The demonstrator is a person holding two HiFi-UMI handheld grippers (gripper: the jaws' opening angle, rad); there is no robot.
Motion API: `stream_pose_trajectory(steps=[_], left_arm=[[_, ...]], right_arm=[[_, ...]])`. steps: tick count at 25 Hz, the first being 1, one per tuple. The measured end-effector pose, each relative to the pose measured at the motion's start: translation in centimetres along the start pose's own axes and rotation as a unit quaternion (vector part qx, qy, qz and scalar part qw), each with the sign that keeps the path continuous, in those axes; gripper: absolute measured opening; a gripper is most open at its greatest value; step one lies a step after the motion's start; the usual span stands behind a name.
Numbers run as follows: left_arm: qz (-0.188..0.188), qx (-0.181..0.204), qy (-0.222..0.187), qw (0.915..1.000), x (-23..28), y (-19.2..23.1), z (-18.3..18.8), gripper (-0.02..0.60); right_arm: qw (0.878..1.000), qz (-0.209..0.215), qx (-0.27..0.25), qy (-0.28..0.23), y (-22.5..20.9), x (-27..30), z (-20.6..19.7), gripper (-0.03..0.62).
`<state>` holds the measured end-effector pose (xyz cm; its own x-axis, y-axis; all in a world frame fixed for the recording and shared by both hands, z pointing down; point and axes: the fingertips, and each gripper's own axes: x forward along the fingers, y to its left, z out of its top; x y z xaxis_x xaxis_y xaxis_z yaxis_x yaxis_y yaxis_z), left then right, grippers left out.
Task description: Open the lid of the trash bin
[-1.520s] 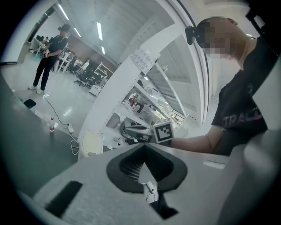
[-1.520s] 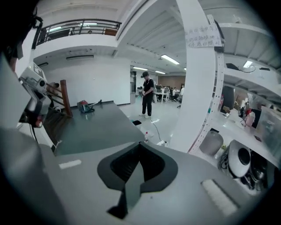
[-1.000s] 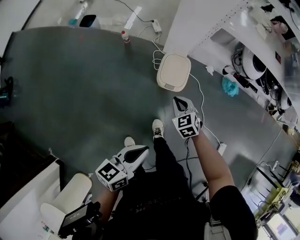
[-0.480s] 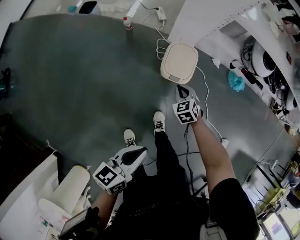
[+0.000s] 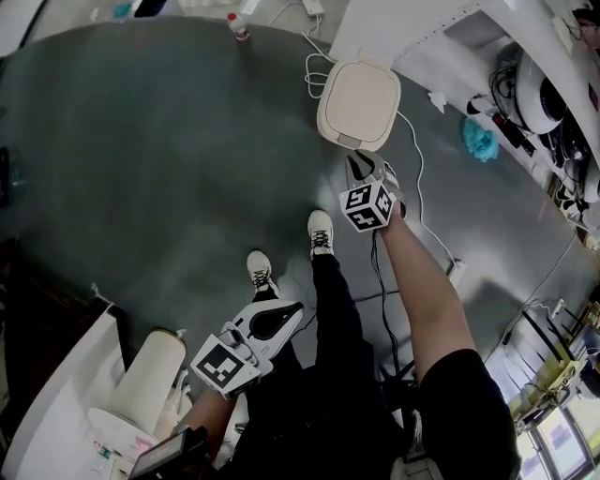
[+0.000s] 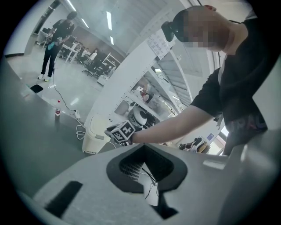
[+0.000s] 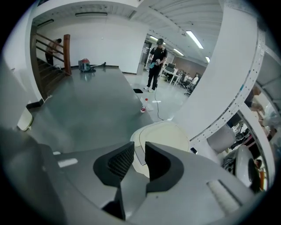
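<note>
Right gripper (image 5: 362, 166), in the head view, points down just beside the near edge of the bin (image 5: 359, 94). The bin stands on the grey floor (image 5: 169, 141) against a white unit (image 5: 398, 28), with its lid down. Left gripper (image 5: 294, 310) hangs low by the person's shoes (image 5: 320, 232), well apart from the bin.

From the left gripper view, the left gripper (image 6: 142, 147) has its tips pressed together and carries nothing. Beyond it, the right gripper (image 6: 115, 133) sits just beside the bin (image 6: 93, 137).

From the right gripper view, the right gripper (image 7: 139, 150) is opening its jaws. The narrow gap between them is empty and frames the cream lid (image 7: 169, 134) beyond. A bottle (image 7: 143, 106) stands farther off.
</note>
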<state>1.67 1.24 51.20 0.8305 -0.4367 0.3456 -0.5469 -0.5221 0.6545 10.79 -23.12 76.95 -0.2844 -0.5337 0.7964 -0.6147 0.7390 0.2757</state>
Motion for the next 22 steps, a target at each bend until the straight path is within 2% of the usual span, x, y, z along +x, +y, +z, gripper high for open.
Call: stream_pose_trajectory(steps=[6, 14, 22], left_arm=[[-0.020, -0.019, 0.013, 0.9995, 1.4, 1.2, -2.5, -0.002], [-0.013, -0.043, 0.011, 0.9989, 1.2, 2.6, -4.4, -0.001], [-0.005, -0.067, 0.004, 0.9977, 1.3, 3.8, -5.8, -0.002]], right_arm=[[0.999, -0.001, -0.032, 0.033, 0.6, 4.6, -2.2, 0.116], [0.993, -0.008, -0.080, 0.087, 1.1, 8.5, -4.8, 0.138], [0.987, -0.005, -0.115, 0.110, 1.8, 10.9, -5.9, 0.150]])
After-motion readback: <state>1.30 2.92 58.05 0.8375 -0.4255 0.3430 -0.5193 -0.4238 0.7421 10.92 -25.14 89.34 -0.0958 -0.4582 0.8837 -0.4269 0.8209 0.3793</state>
